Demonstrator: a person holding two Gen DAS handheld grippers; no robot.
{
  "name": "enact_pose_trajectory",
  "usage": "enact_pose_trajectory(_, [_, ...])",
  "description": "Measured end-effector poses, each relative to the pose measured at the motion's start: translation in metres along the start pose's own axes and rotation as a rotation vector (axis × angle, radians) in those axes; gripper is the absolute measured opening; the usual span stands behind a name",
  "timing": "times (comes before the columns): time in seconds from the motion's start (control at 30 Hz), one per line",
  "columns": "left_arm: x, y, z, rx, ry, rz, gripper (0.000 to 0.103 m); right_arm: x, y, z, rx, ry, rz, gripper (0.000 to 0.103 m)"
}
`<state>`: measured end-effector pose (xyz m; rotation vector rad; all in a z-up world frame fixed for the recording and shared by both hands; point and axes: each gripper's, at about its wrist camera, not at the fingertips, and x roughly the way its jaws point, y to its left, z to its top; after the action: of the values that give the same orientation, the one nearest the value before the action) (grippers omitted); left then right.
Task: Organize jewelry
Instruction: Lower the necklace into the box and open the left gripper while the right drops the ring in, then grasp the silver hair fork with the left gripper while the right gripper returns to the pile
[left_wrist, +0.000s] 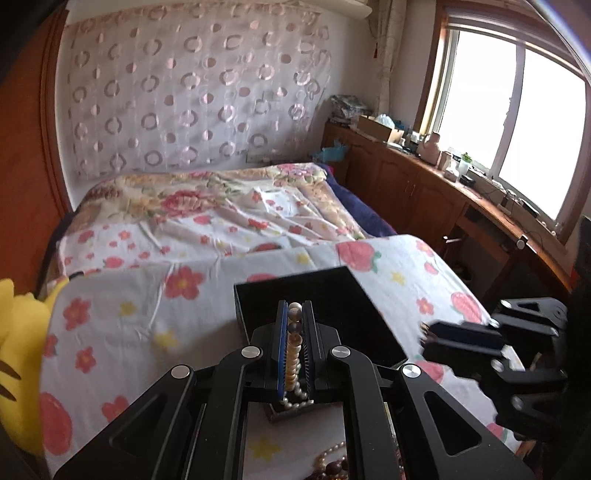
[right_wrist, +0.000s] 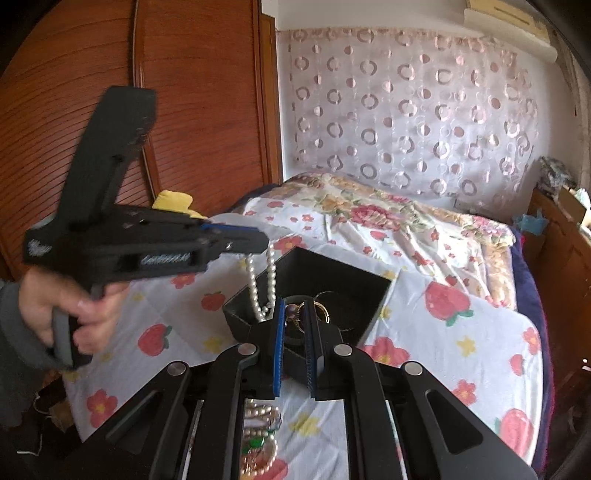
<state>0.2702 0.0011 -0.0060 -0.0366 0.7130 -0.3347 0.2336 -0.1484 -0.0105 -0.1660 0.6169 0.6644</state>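
A: The left hand-held gripper (right_wrist: 264, 242) is smeared by motion blur in the right wrist view, so its tip is hard to read.

B: And the pearl strand (right_wrist: 262, 284) drops behind the black box (right_wrist: 369, 291) wall, its low end hidden.

A: Near edge, the loose jewelry pile (right_wrist: 258, 443) is cut off under the frame.

B: The small items on the far cabinet top (left_wrist: 443, 162) are too tiny to name.

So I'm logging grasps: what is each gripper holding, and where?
Left gripper pinches the pearl necklace along its strand; the loop hangs over the box. Whether the right gripper holds anything cannot be told.
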Motion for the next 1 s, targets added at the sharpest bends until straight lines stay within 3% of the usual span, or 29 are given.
enact_pose_trajectory(0.23, [0.0,0.006,-0.013,-0.013,0.006,0.005,0.007,0.037,-0.014,-0.009,0.056,0.069,0.018,0.012])
enact_pose_trajectory(0.43, [-0.011,0.013,-0.03,-0.049,-0.003,-0.004,0.01,0.044,-0.019,-0.012,0.085,0.083,0.005,0.013])
enact_pose_trajectory(0.57, [-0.02,0.013,-0.04,-0.059,-0.014,-0.006,0.024,0.038,-0.023,-0.009,0.097,0.068,0.006,0.023])
enact_pose_trajectory(0.7, [-0.026,0.009,-0.053,-0.047,-0.02,0.023,0.027,0.032,-0.028,-0.01,0.111,0.06,0.013,0.023])
enact_pose_trajectory(0.83, [-0.034,0.002,-0.065,-0.024,-0.027,0.035,0.04,0.022,-0.026,-0.019,0.101,0.062,0.01,0.023])
enact_pose_trajectory(0.9, [-0.04,-0.002,-0.072,-0.009,-0.036,0.041,0.053,0.015,-0.022,-0.028,0.094,0.064,0.007,0.023])
enact_pose_trajectory(1.0, [-0.047,-0.005,-0.083,-0.001,-0.039,0.037,0.056,0.003,-0.016,-0.042,0.093,0.071,0.011,0.023])
